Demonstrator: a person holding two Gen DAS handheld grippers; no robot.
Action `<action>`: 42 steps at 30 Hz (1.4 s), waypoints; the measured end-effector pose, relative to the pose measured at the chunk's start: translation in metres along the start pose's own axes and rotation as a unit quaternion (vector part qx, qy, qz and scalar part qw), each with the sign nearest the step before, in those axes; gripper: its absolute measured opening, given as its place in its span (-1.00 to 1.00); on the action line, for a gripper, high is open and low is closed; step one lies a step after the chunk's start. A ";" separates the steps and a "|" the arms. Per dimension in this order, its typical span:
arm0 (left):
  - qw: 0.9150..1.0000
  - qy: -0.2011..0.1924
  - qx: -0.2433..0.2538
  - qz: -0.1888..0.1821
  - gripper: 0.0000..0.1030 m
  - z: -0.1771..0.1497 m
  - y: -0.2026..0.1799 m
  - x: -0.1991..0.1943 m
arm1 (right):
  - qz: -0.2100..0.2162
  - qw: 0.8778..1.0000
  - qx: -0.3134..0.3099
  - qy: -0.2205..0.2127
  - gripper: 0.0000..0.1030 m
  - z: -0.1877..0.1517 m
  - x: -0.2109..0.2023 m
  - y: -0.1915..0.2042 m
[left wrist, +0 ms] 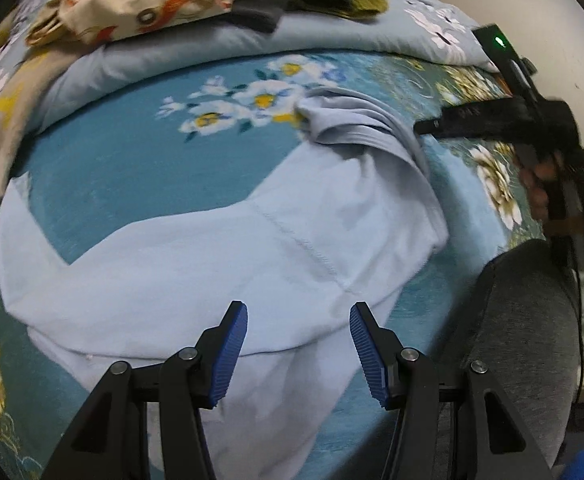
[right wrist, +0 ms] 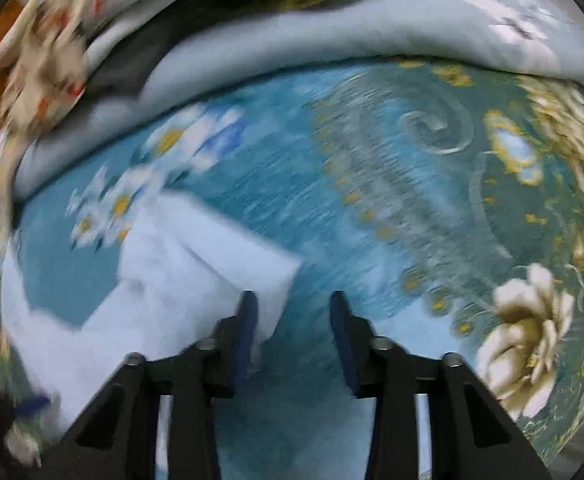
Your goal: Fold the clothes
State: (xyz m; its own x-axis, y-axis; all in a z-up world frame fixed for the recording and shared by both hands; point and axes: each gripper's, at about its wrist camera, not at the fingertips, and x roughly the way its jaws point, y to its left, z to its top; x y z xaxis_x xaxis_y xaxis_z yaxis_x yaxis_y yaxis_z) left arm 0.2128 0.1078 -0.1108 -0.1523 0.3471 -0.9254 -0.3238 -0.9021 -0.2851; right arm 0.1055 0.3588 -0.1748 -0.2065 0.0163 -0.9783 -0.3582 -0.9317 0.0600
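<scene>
While both claws hover spread, shirt half folded on bed.
Left claw (left wrist: pixel 298 354) empty above the shirt (left wrist: pixel 195 256); right claw (right wrist: pixel 294 338) empty at its bunched sleeve (left wrist: pixel 356 124). Next, likely: grip that sleeve, lay it inward.

Your left claw (left wrist: pixel 298 354): jaws spread wide, blue pads facing each other, nothing between. Your right claw (right wrist: pixel 294 336): jaws parted, empty, view motion-blurred. Your right hand (left wrist: pixel 548 184) wrapped around black handle, seen from left wrist view.
</scene>
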 end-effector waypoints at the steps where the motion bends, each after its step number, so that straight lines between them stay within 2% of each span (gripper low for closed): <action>1: 1.000 0.003 0.012 -0.002 0.12 0.001 -0.006 0.002 | -0.011 1.000 0.015 -0.005 -0.92 0.001 -0.001 -0.007; 2: 1.000 0.005 0.023 -0.003 0.12 0.002 -0.010 0.005 | -0.019 0.999 0.031 -0.010 -0.92 0.002 -0.002 -0.013; 5: 0.998 0.018 0.060 -0.006 0.12 0.003 -0.028 0.018 | 0.009 0.999 0.051 -0.016 -0.93 0.002 -0.005 -0.029; 8: 0.996 0.026 0.087 -0.007 0.12 0.003 -0.041 0.030 | 0.037 0.999 0.027 -0.007 -0.90 -0.001 -0.008 -0.024; 10: 0.995 0.030 0.099 0.000 0.12 0.004 -0.047 0.036 | 0.056 0.998 0.003 0.001 -0.80 -0.004 -0.009 -0.016; 12: 0.994 0.029 0.104 0.008 0.12 0.005 -0.050 0.040 | 0.075 0.997 -0.021 0.010 -0.43 -0.006 -0.011 -0.008; 16: 0.996 0.017 0.087 0.008 0.12 0.005 -0.039 0.030 | 0.083 0.994 -0.064 0.030 -0.37 -0.009 -0.009 0.011; 20: 0.997 0.022 0.077 0.019 0.12 0.001 -0.026 0.027 | 0.042 0.994 -0.083 0.057 -0.37 -0.015 0.001 0.014; 24: 0.994 0.040 0.093 0.033 0.12 -0.009 -0.019 0.030 | 0.030 0.993 -0.084 0.077 -0.37 -0.014 0.015 0.016; 31: 0.987 0.060 0.134 0.063 0.12 -0.021 -0.012 0.037 | 0.021 0.996 -0.032 0.081 -0.37 -0.007 0.031 0.012; 32: 0.987 0.059 0.135 0.067 0.12 -0.019 -0.012 0.039 | 0.021 0.996 -0.026 0.083 -0.40 -0.008 0.032 0.012; 33: 0.987 0.059 0.134 0.069 0.12 -0.018 -0.012 0.042 | 0.024 0.996 -0.019 0.083 -0.61 -0.009 0.034 0.011; 35: 0.987 0.053 0.131 0.073 0.12 -0.014 -0.013 0.046 | 0.034 0.996 -0.008 0.081 -0.83 -0.012 0.033 0.010; 38: 0.987 0.026 0.141 0.077 0.10 -0.011 -0.019 0.049 | 0.034 0.998 0.006 0.058 -0.89 -0.013 0.023 0.008; 40: 0.985 0.014 0.151 0.083 -0.19 -0.011 -0.024 0.050 | 0.037 0.999 0.012 0.038 -0.90 -0.013 0.012 0.007; 42: 0.984 0.003 0.156 0.086 -0.71 -0.012 -0.027 0.050 | 0.039 0.999 0.011 0.021 -0.92 -0.014 0.001 0.008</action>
State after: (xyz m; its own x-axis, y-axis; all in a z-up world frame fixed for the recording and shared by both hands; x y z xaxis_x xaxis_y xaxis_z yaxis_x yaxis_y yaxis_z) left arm 0.2247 0.1467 -0.1525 -0.2242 0.1928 -0.9553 -0.5643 -0.8249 -0.0340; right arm 0.1154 0.3467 -0.1778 -0.1967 -0.0712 -0.9779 -0.3634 -0.9210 0.1401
